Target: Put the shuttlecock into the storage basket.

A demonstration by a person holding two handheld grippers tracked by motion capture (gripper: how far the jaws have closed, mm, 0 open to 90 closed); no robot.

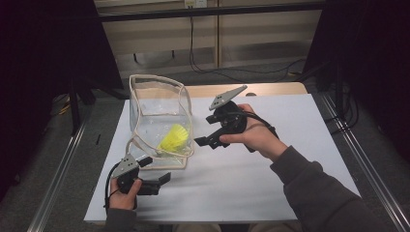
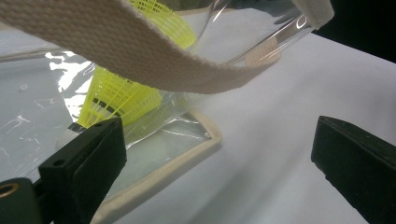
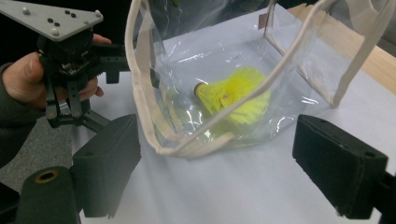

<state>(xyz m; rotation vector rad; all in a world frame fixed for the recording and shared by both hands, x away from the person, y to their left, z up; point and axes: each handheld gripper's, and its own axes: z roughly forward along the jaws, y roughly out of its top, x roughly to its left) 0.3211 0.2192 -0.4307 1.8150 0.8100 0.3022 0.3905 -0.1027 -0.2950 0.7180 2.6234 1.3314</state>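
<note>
On white table top [image 1: 251, 183], toward left-centre: clear bag [image 1: 157, 104] with cream webbing trim, standing open. Inside, at bottom: yellow shuttlecock [image 1: 175, 138], lying on side, cork end toward bag's far wall in right gripper view [image 3: 233, 95]. Cream strap [image 2: 140, 60] hangs across left gripper view, above shuttlecock. Left gripper [image 1: 157, 181] low at bag's near corner, jaws spread wide, holding nothing; one jaw just beside bag edge. Right gripper [image 1: 205, 141] raised just right of bag, jaws parted, empty.

No legible text or labels
</note>
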